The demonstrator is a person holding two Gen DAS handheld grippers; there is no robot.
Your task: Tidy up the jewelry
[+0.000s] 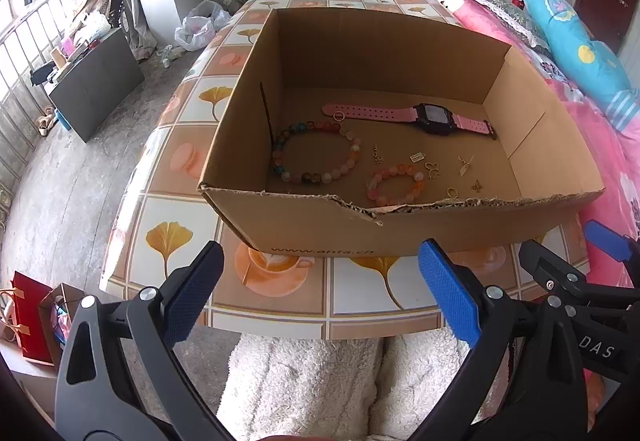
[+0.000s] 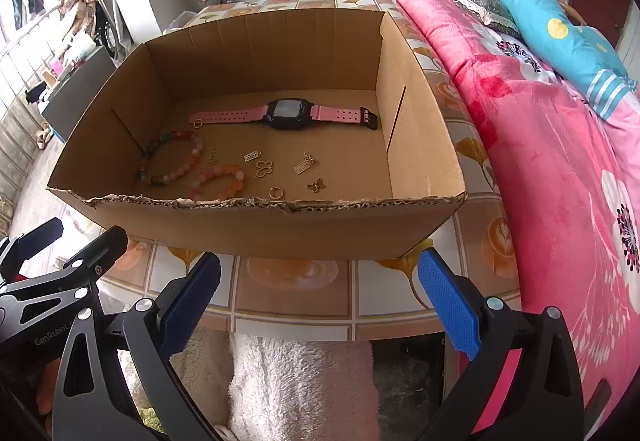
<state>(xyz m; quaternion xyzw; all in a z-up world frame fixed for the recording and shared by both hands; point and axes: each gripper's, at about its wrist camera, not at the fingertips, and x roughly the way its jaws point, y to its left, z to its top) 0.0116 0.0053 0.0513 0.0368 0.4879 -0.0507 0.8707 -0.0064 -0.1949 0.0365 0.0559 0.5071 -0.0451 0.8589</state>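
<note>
Left gripper (image 1: 320, 281): spread wide, blue pads bare, holding nothing, hovering at the near table edge short of the box.
Right gripper (image 2: 320, 285): equally wide apart, nothing between its fingers, also short of the box; it appears at the right edge of the left wrist view.
Cardboard box (image 1: 304, 225): open-topped on the tiled table (image 1: 180, 161), near rim torn.
Large bead bracelet (image 1: 316, 151): on the box floor at left.
Small bead bracelet (image 1: 396, 185): just right of it, by the near wall.
Pink watch (image 1: 412, 115): flat across the back of the floor.
Gold charms (image 2: 264, 168): scattered at centre-right; butterfly shapes are clear only in the right wrist view.
Writing: "www.anta.cn" on the box front, left wrist view only; "DAS" on the right gripper body; "GenRobot" on the left gripper body, right wrist view.
</note>
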